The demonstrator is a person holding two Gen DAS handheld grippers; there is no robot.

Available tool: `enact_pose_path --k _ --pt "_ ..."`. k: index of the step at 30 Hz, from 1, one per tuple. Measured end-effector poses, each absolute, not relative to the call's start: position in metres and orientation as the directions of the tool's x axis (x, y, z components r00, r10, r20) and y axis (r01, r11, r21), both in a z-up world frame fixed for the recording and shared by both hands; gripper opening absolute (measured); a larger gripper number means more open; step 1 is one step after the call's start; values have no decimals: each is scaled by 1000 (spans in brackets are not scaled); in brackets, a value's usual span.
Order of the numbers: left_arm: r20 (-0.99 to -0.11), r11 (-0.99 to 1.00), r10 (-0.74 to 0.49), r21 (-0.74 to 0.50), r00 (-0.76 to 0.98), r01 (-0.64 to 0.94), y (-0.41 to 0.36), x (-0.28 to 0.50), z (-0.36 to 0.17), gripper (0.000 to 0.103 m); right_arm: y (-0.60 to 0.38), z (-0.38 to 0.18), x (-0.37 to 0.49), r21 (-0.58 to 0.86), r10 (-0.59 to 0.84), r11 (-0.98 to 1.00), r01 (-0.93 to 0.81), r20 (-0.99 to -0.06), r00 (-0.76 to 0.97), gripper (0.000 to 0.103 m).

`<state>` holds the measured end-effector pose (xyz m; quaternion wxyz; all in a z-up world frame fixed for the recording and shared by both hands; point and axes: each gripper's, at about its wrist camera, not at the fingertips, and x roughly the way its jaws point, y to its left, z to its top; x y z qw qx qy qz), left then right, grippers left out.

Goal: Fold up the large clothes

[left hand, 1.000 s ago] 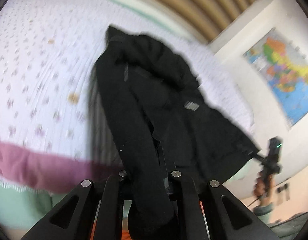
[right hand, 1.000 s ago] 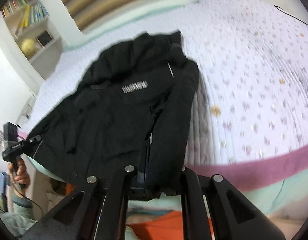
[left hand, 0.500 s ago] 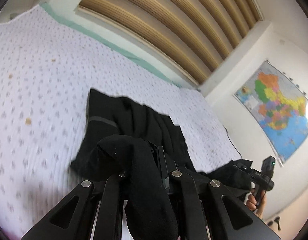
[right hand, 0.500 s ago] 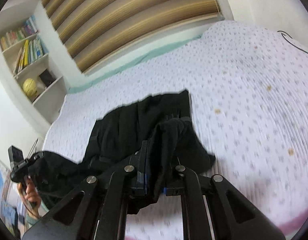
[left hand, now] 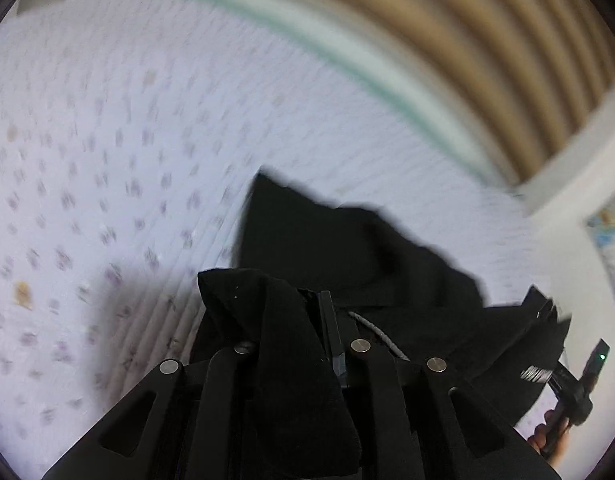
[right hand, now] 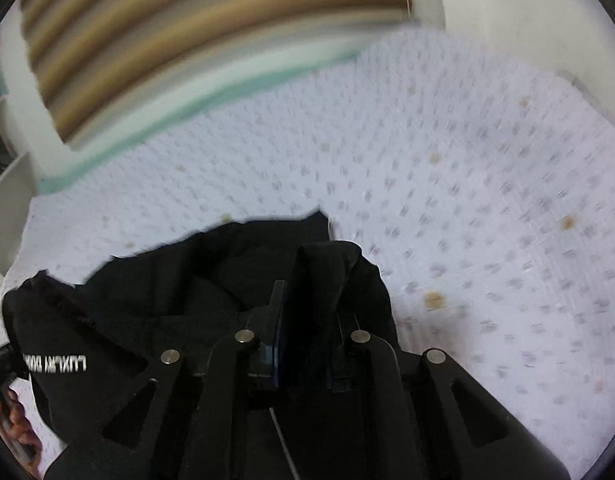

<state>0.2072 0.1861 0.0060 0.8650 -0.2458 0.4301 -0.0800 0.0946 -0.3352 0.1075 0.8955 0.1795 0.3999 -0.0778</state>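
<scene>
A large black jacket (left hand: 347,256) lies bunched on the white patterned bedspread (left hand: 107,160). My left gripper (left hand: 303,320) is shut on a fold of the jacket's black cloth, which drapes over the fingers. In the right wrist view the jacket (right hand: 167,300) shows white lettering (right hand: 55,362) at the left. My right gripper (right hand: 303,304) is shut on another fold of it. The right gripper also shows far right in the left wrist view (left hand: 575,384), holding the jacket's other edge.
The bed (right hand: 467,200) stretches ahead to a green-edged far side under a tan slatted blind (right hand: 187,40). White shelves (right hand: 3,168) stand at the left in the right wrist view. A wall map's (left hand: 611,240) edge shows at right in the left wrist view.
Both grippers have carried the held jacket edge forward over the bed. The jacket has doubled over itself and now covers less of the bedspread. Both views are motion-blurred.
</scene>
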Motion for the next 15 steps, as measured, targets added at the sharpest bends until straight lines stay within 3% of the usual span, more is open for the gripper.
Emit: enact_pose_path --k 3,7,12,15 --pt "-698 848 -383 -525 605 -68 187 226 -31 18 -343 59 120 291 52 910 295 -787 615 23" --pt "-674 886 -352 -463 650 -1 176 223 -37 18 -348 22 126 332 85 901 281 -768 635 25" --pt "-681 935 -275 -355 678 22 160 221 -35 18 -354 14 124 376 110 885 276 -744 659 28" --pt "-665 922 -312 -383 678 48 166 217 -33 19 -364 17 117 452 190 856 252 -728 659 33"
